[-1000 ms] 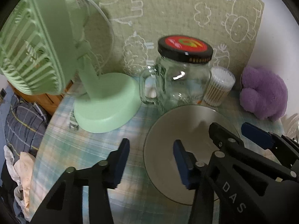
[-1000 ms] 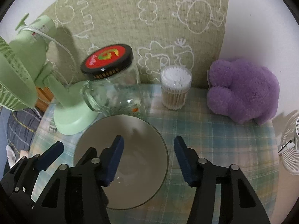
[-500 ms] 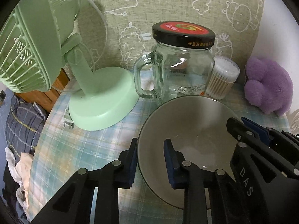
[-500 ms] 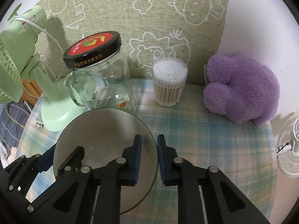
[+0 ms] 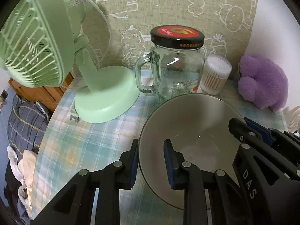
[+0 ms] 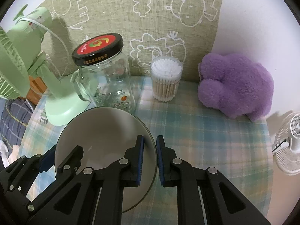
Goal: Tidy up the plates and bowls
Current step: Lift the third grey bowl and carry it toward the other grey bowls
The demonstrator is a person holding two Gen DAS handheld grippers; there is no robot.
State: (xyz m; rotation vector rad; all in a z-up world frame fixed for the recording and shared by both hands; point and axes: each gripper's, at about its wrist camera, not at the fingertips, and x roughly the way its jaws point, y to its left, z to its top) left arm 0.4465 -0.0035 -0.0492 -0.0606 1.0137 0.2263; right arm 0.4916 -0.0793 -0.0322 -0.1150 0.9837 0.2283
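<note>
A pale grey bowl (image 5: pixel 189 123) with a dark rim is held over the plaid tablecloth between both grippers. My left gripper (image 5: pixel 151 160) is shut on the bowl's left rim, one finger outside and one inside. My right gripper (image 6: pixel 150 155) is shut on the bowl's right rim (image 6: pixel 152 150) in the same way. The bowl (image 6: pixel 105 131) is empty and appears lifted off the table. Each gripper shows in the other's view, at the bowl's far side.
A glass mug jar with a black and red lid (image 5: pixel 176 69) stands just behind the bowl. A green desk fan (image 5: pixel 56 60) is at the left. A cotton swab tub (image 6: pixel 166 78), a purple plush toy (image 6: pixel 236 86) and a small white fan (image 6: pixel 292 142) are to the right.
Both grippers went from open to shut on opposite rims of the bowl, and the bowl has risen nearer the cameras.
</note>
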